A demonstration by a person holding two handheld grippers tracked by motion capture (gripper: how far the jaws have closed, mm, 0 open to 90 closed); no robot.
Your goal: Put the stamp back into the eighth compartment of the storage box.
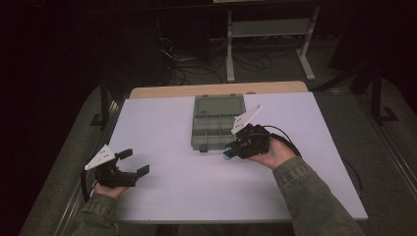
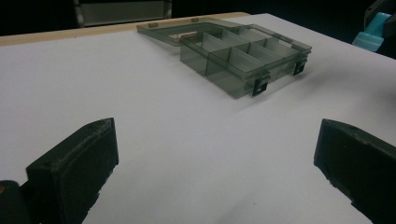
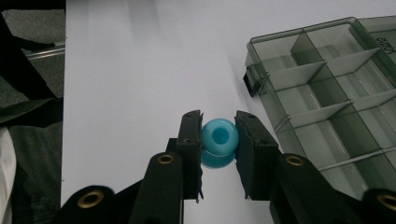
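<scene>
My right gripper is shut on a light blue ring-shaped bead with a hole through its middle, held above the white table just beside the box. From above, the bead shows at the tip of the right gripper, near the box's front right corner. A smoky grey compartment box lies open mid-table with its lid folded back; its compartments look empty. My left gripper rests at the table's near left, jaws open with nothing between them. The box lies ahead of it, and the bead shows at the far right.
The white table top ends in a wooden strip at the far edge. Beyond it stand a metal frame and loose cables on a dark floor. The person's green sleeves come in from the bottom.
</scene>
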